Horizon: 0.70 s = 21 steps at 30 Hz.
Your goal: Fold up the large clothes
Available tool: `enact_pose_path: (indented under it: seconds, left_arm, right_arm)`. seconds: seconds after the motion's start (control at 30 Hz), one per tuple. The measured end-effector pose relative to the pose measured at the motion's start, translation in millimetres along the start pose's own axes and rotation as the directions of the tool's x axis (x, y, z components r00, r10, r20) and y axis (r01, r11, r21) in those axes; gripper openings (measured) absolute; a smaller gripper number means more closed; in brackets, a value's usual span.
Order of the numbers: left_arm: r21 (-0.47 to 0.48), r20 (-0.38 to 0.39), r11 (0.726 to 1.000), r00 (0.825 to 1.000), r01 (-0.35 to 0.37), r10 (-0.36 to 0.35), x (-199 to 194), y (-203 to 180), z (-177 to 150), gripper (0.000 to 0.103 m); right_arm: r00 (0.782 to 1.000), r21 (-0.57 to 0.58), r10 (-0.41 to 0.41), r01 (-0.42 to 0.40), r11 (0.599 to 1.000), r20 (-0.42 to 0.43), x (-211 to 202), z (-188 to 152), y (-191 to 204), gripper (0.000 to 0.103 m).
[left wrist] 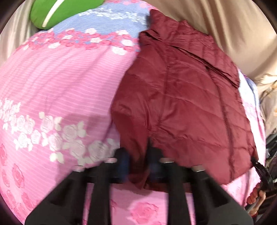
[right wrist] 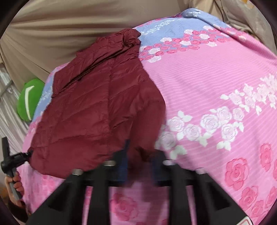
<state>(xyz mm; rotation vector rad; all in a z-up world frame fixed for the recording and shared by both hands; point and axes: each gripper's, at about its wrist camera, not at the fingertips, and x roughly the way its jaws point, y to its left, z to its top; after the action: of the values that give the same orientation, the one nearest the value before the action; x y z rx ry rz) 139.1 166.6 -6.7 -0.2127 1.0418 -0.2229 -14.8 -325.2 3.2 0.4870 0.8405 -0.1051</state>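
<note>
Left wrist view: a maroon quilted jacket (left wrist: 187, 103) lies spread flat on a bed covered by a pink rose-print bedspread (left wrist: 57, 90), its collar toward the far end, where the print turns blue. The left gripper (left wrist: 136, 164) sits at the jacket's near hem corner, and a fold of the maroon fabric runs down between its black fingers (left wrist: 122, 162), which stand narrow and pinched on the cloth. The picture is blurred there, so the exact contact is hard to read, but the hem appears to be clamped. At the lower right edge of this view the right gripper (left wrist: 259, 168) meets the hem's other corner, with a person's hand (left wrist: 255, 196) on its handle. A green pillow (left wrist: 60, 12) with a white stripe lies at the head of the bed, and a beige curtain (left wrist: 216, 22) hangs behind.

In the right wrist view the jacket fills the left half of the bed. The right gripper's fingers (right wrist: 123, 162) are also drawn close, with maroon hem fabric between them. The left gripper shows at the far left, touching the hem corner.
</note>
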Motion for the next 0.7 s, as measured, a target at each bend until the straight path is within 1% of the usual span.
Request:
enact_pose_path:
  seconds: [0.07, 0.1, 0.2, 0.37, 0.43, 0.5, 0.53, 0.6, 0.63, 0.7]
  left_arm:
    - [0.034, 0.024, 0.999, 1.000, 0.002, -0.003, -11.7, -7.0, -3.6, 0.005]
    - [0.046, 0.035, 0.999, 0.999, 0.005, -0.007, -17.1, -8.7, -5.3, 0.004]
    - [0.073, 0.067, 0.997, 0.997, 0.032, -0.037, -43.7, -11.7, -18.2, 0.003]
    - [0.067, 0.102, 0.992, 0.989, 0.103, -0.110, -89.9, -2.2, -49.0, 0.003]
    - [0.055, 0.118, 0.990, 0.984, 0.128, -0.133, -103.1, 1.8, -61.1, 0.003]
    - [0.049, 0.159, 0.986, 0.973, 0.162, -0.168, -122.4, 6.6, -75.8, 0.003]
    - [0.047, 0.182, 0.985, 0.968, 0.168, -0.173, -133.3, 7.9, -81.9, 0.003]
    - [0.047, 0.249, 0.981, 0.949, 0.187, -0.193, -160.5, 11.5, -92.3, 0.002]
    - [0.049, 0.288, 0.979, 0.936, 0.198, -0.204, -175.7, 13.2, -96.3, 0.002]
    - [0.061, 0.363, 0.974, 0.904, 0.218, -0.225, -204.8, 11.0, -105.9, 0.002]
  right_arm:
    - [0.999, -0.004, 0.001, 0.000, 1.000, 0.039, -13.0, -3.3, 4.4, 0.005]
    - [0.998, -0.015, -0.004, 0.005, 1.000, 0.070, -22.1, -5.6, 7.4, 0.005]
    - [0.993, -0.026, 0.005, -0.002, 1.000, 0.120, -48.4, -13.8, 10.4, 0.004]
    - [0.981, -0.061, 0.013, -0.002, 0.998, 0.192, -98.9, -37.7, 9.2, 0.004]
    - [0.973, -0.081, 0.018, 0.001, 0.997, 0.232, -120.1, -47.6, 9.1, 0.004]
    - [0.954, -0.117, 0.033, 0.003, 0.993, 0.299, -146.5, -60.7, 10.2, 0.004]
    - [0.940, -0.132, 0.046, -0.001, 0.991, 0.338, -159.7, -67.0, 11.2, 0.004]
    - [0.900, -0.158, 0.089, -0.023, 0.987, 0.426, -191.9, -79.4, 10.0, 0.003]
    - [0.874, -0.172, 0.112, -0.033, 0.985, 0.474, -210.1, -85.4, 9.4, 0.003]
    - [0.833, -0.180, 0.133, -0.040, 0.983, 0.537, -235.0, -91.1, 8.4, 0.003]
